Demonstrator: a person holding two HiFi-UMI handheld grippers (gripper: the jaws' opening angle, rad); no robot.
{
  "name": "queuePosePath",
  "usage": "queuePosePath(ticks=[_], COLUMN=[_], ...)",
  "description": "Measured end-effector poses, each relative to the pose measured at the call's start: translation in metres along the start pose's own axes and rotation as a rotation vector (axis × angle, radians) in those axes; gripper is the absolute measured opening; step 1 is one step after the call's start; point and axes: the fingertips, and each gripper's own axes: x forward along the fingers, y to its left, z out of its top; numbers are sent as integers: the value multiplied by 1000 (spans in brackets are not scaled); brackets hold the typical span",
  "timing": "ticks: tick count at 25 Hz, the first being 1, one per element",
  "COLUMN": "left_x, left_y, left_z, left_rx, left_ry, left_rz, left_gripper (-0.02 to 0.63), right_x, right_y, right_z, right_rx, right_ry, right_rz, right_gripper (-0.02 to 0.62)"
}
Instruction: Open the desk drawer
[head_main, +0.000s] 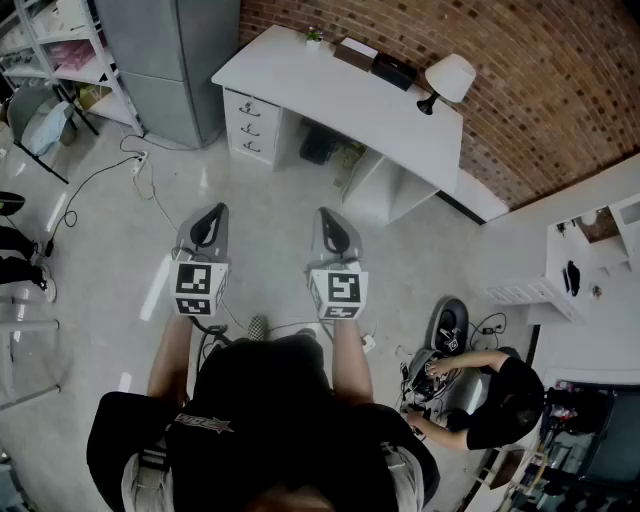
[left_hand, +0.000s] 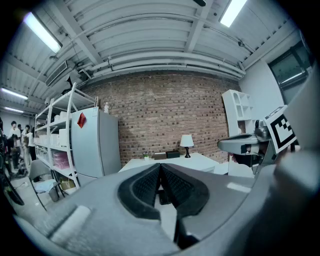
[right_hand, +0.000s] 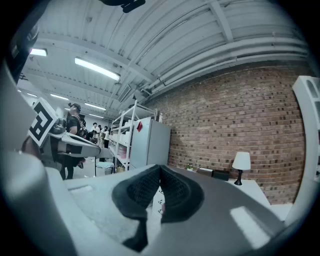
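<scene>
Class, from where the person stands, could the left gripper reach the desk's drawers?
Probably not yet: the left gripper, jaws shut, hangs well short of the drawers. Only floor lies between them, so walking up looks unobstructed.

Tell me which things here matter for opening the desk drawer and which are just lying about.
For the job:
- white desk
- drawer stack at the desk's left end
- left tool and right tool, both shut with nothing between them

Just lying about:
- table lamp
- small potted plant
- dark box on the desk
- grey refrigerator
- shelving rack
</scene>
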Motion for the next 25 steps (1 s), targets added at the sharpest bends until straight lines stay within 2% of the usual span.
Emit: queuePosePath(ticks=[14, 25], left_x=[-1, 12], left_y=[35, 71], left_z=[-11, -25], left_rx=[-10, -34], left_ry=[21, 36], left_rz=[28, 92], left_gripper=[11, 11], right_x=[27, 74], right_y=[19, 30], right_z=[0, -4], right_rx=[-5, -17], right_ry=[26, 23], right_rz=[0, 58], right_gripper=[5, 5])
